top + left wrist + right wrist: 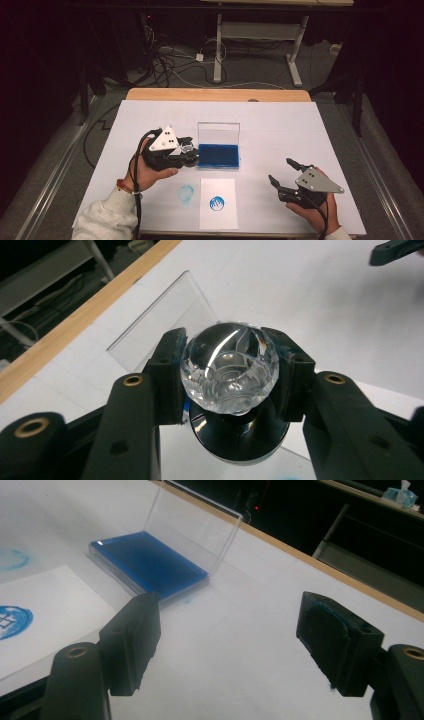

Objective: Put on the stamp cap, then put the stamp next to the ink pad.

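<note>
on the white table cover point(280, 125), the left gripper point(188, 151) is clamped on a stamp point(188, 148) with a clear faceted knob. in the left gripper view the knob point(229, 367) sits squarely between the two black jaws, both pads pressed against its sides, with the stamp's black round base point(239, 436) below it. in the high view the stamp is held just at the left edge of the blue ink pad point(218, 155), touching or almost touching it; contact cannot be confirmed. the ink pad lies in an open clear case, its transparent lid point(218, 133) standing upright behind the blue surface.

the right gripper point(282, 175) is held over the right part of the table, well apart from the ink pad, jaws standing apart with nothing between them. the right gripper view shows blue smears on the right-hand jaw pad point(327, 625).

in front of the ink pad lies a white sheet of paper point(218, 202) bearing a round blue stamp print point(217, 203). just beside the sheet, to its left, a fainter blue ring-shaped mark point(186, 194) sits directly on the table cover. the left hand point(150, 172) wears a light sleeve and a wrist band.
</note>
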`<control>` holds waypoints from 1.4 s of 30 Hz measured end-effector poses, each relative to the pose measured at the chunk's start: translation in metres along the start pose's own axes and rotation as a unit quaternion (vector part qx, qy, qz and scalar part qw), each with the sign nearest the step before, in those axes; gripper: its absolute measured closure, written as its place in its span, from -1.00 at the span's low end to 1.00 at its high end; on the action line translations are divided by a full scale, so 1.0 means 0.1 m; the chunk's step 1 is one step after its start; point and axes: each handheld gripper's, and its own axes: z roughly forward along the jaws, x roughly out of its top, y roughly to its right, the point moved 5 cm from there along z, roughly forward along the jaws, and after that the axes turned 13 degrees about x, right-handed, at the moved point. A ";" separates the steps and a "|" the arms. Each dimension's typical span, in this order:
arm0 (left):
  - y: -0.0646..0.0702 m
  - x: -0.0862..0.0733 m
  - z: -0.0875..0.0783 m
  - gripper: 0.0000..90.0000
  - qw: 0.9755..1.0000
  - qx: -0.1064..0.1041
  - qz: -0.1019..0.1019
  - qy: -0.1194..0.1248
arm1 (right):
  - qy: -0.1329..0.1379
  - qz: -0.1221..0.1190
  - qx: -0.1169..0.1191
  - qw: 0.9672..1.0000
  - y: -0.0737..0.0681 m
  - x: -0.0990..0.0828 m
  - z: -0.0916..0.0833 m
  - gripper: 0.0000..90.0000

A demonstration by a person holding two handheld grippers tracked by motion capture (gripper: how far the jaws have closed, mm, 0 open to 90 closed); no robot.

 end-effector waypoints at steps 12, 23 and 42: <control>-0.13 -0.02 0.07 0.21 1.000 0.012 -0.010 -0.013 | -0.001 0.007 -0.012 1.000 0.01 -0.09 -0.10 -0.41; -0.27 0.02 0.16 0.21 0.999 0.020 0.002 -0.038 | -0.001 0.005 0.000 1.000 -0.04 -0.10 -0.06 -0.41; -0.46 -0.24 0.62 0.21 0.994 0.021 -0.024 -0.101 | -0.012 0.003 0.005 1.000 -0.06 -0.13 -0.04 -0.40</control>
